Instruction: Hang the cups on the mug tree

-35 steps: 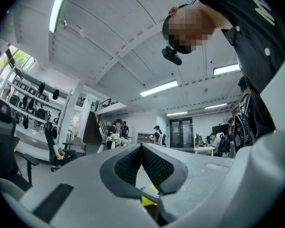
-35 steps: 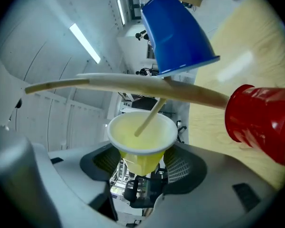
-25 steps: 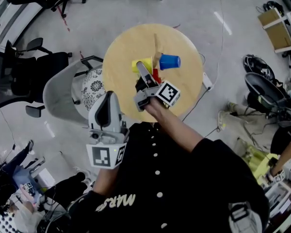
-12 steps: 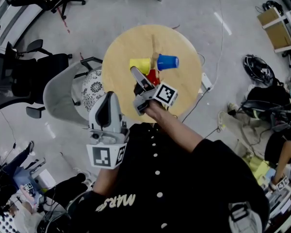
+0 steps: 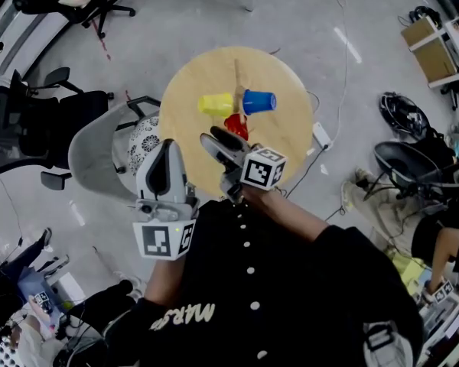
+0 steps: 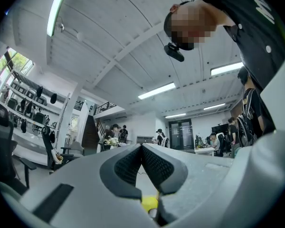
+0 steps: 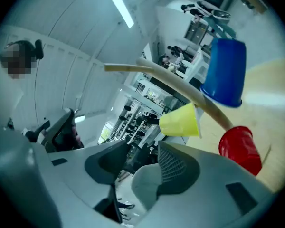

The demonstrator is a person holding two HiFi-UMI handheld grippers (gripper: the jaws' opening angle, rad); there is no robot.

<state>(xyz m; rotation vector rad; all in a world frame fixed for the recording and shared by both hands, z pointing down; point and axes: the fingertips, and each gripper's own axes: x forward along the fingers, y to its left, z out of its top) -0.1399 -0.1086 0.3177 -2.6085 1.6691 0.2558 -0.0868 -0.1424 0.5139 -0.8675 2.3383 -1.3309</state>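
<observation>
The wooden mug tree [image 5: 237,79] stands in the middle of the round table [image 5: 195,71]. Three cups hang on it: yellow [image 5: 216,104] at the left, blue [image 5: 258,101] at the right, red [image 5: 236,125] at the near side. My right gripper [image 5: 214,140] hovers just short of the red cup; its jaws have just been closing and stand open with nothing between them. In the right gripper view [image 7: 141,151] the yellow cup [image 7: 180,121], blue cup [image 7: 224,72] and red cup [image 7: 241,148] hang ahead on the branches [image 7: 180,87]. My left gripper [image 5: 162,151] waits off the table's near left, jaws together [image 6: 142,147].
A grey chair [image 5: 99,151] with a patterned cushion [image 5: 147,140] stands against the table's left side. Black office chairs [image 5: 30,121] are further left. Bags [image 5: 402,117], cables and a cardboard box [image 5: 428,52] lie on the floor at the right.
My right gripper has drawn back from the yellow cup toward the person and rolled. The yellow cup now hangs free on the tree. The left gripper has stayed put.
</observation>
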